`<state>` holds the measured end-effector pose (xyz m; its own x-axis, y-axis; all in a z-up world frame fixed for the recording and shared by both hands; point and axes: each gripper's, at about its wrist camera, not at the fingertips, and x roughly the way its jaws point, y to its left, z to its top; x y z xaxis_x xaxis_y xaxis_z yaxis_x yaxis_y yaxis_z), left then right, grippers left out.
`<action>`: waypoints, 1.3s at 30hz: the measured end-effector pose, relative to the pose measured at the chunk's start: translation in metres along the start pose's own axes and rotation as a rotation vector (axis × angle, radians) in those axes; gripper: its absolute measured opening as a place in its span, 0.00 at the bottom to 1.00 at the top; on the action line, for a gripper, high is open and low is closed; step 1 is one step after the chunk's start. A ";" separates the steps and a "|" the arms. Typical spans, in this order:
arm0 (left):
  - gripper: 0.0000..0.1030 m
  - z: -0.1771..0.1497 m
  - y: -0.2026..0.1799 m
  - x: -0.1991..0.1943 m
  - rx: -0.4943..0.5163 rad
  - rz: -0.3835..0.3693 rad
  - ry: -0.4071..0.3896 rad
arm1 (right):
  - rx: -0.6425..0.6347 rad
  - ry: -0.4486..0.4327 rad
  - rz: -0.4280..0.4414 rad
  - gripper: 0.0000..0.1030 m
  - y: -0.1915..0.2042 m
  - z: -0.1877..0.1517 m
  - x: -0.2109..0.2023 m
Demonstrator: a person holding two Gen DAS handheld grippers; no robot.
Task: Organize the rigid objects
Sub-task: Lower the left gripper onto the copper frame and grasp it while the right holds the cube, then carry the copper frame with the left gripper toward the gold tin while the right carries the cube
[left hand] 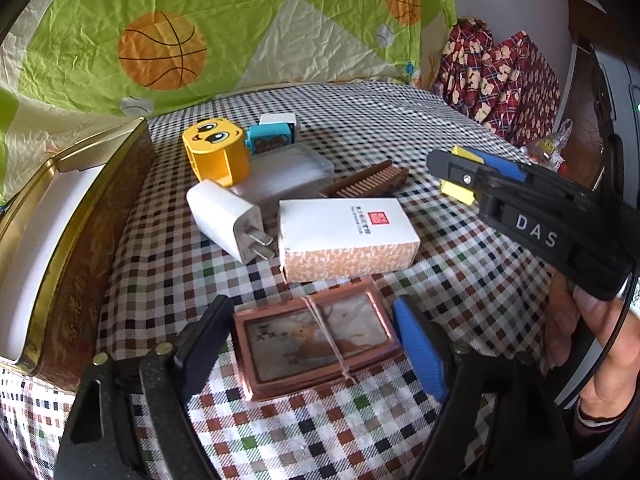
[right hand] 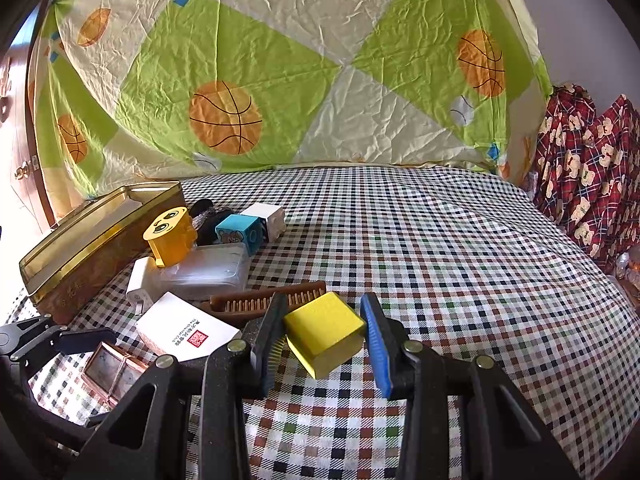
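Left gripper (left hand: pixel 316 344) angled down, jaws apart – pads clear of what lies between them. Right gripper (right hand: pixel 324 338) tilted down less steeply, clamped on a yellow block (right hand: pixel 324 332). Bare hand (left hand: pixel 592 332) wraps the right handle.

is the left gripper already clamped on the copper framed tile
No, the left gripper stands open around the copper tile, gaps on both sides.

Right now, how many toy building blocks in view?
4: yellow face block on the clear box, blue block and white block behind it, plain yellow block in the right tool. More may be hidden.
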<state>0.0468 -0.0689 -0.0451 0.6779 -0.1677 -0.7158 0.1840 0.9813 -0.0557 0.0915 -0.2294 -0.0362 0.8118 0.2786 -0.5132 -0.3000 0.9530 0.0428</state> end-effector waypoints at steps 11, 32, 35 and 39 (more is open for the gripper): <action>0.78 -0.005 0.015 -0.018 -0.056 -0.003 -0.114 | -0.002 -0.017 0.002 0.39 0.000 0.000 -0.002; 0.34 -0.003 0.037 -0.037 -0.086 0.063 -0.218 | -0.022 -0.032 -0.007 0.39 0.002 -0.002 -0.005; 0.39 -0.004 0.037 -0.037 -0.089 0.062 -0.212 | -0.026 -0.025 -0.008 0.39 0.003 -0.002 -0.004; 0.77 -0.013 0.040 -0.046 -0.094 0.084 -0.232 | -0.025 -0.025 -0.008 0.39 0.003 -0.002 -0.004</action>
<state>0.0140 -0.0207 -0.0231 0.8350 -0.0919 -0.5426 0.0605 0.9953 -0.0755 0.0868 -0.2279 -0.0356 0.8261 0.2744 -0.4922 -0.3059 0.9519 0.0173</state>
